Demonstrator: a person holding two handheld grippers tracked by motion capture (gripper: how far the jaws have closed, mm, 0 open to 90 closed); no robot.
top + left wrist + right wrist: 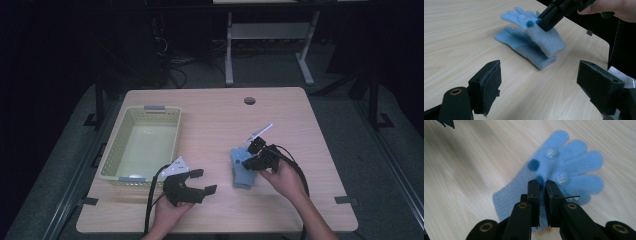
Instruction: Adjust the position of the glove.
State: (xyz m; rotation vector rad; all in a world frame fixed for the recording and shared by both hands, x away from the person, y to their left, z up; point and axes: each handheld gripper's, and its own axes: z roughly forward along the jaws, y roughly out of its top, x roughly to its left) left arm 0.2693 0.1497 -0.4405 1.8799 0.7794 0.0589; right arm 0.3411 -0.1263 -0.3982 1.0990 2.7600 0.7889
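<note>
Two light blue knit gloves lie stacked on the wooden table (280,115), right of its middle. The upper glove (544,40) (571,162) has dark and pale dots, and it covers most of the lower glove (520,46). My right gripper (249,161) (547,21) (542,186) is shut on a pinch of the upper glove near its palm, and that side is raised a little off the lower one. My left gripper (204,181) (539,67) stands open near the table's front edge, pointed at the gloves, with nothing between its pads.
A pale green plastic basket (114,145) with nothing in it stands at the table's left side. A cable hole (249,100) sits near the far edge. Beyond the table stand a white desk frame (305,55) and dark floor.
</note>
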